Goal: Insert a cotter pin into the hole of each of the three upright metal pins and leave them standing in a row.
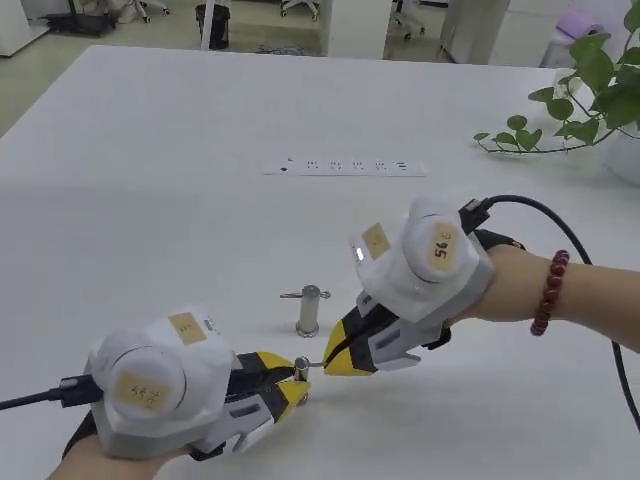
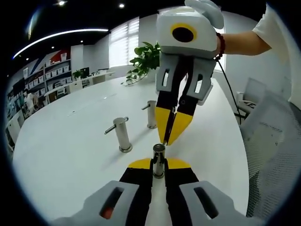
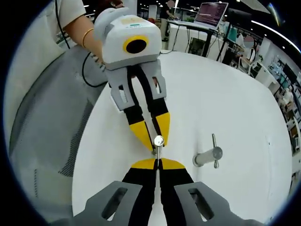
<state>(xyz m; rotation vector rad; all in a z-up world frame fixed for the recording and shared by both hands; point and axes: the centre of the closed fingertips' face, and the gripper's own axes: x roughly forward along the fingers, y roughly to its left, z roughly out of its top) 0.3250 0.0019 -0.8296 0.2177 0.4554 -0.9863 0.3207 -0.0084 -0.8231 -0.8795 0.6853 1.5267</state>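
Gripping, left side: my left gripper [image 1: 292, 379] sits at the lower left of the head view, its jaws narrow and clamped on an upright metal pin [image 1: 301, 368]. In the left gripper view the pin stands at bottom centre between the yellow tips.
Right gripper: my right gripper [image 1: 335, 362] comes in from the right of the head view. Its jaws are pinched almost together on a thin cotter pin [image 3: 158, 151], and its tips are just beside the held pin's head.
Cotter pin: in the right gripper view it runs from my jaw tips up to the pin's head and touches it. I cannot tell whether it is in the hole.
Second pin [image 1: 309, 310]: upright just above the two grippers in the head view, with a fitted cotter [image 1: 292, 295] crossing near its top.
Third pin [image 2: 151, 114]: at the centre of the left gripper view, just left of the right gripper, upright with a cotter through it.
Table [image 1: 150, 200]: white, with a power strip [image 1: 345, 166] at upper centre and a plant [image 1: 590, 90] at upper right.
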